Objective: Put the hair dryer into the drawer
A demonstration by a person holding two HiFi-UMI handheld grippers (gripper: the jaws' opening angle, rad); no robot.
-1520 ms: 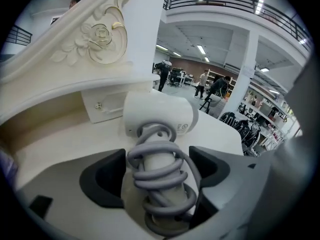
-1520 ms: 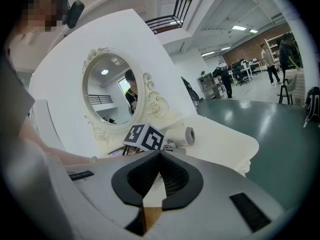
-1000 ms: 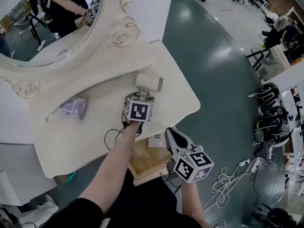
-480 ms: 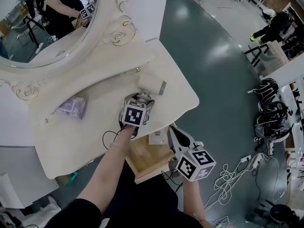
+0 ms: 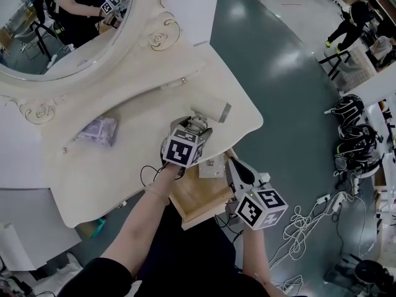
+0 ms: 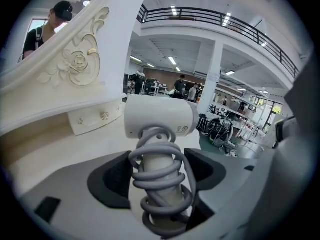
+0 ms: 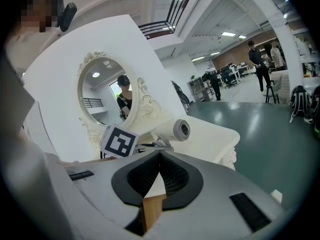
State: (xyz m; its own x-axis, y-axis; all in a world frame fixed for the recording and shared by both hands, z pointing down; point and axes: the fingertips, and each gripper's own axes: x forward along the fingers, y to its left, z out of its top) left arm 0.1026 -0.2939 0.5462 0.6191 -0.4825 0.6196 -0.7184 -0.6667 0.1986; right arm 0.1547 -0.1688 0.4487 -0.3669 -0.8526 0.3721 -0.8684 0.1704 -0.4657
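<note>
The white hair dryer (image 5: pixel 211 107) hangs just above the white dressing table (image 5: pixel 80 178), near its right end. My left gripper (image 5: pixel 197 126) is shut on its handle, which has a grey cord (image 6: pixel 159 170) wound round it. In the left gripper view the dryer's barrel (image 6: pixel 159 117) lies crosswise above the jaws, and the black pads (image 6: pixel 114 178) flank the handle. The open wooden drawer (image 5: pixel 199 197) sticks out under the table's front edge. My right gripper (image 5: pixel 231 164) hovers at the drawer's right side, its pads (image 7: pixel 172 176) meeting with nothing seen clamped.
A small clear packet (image 5: pixel 99 130) lies on the tabletop at left. A black cable (image 5: pixel 147 173) loops off the front edge. A white card (image 5: pixel 212 166) lies in the drawer. The oval mirror (image 5: pixel 62 30) stands behind. Cables (image 5: pixel 297 228) and bags (image 5: pixel 352 147) litter the floor at right.
My left gripper has lifted the hair dryer off the tabletop and carried it a little right, toward the drawer side, rolling slightly. The right gripper has stayed by the drawer.
</note>
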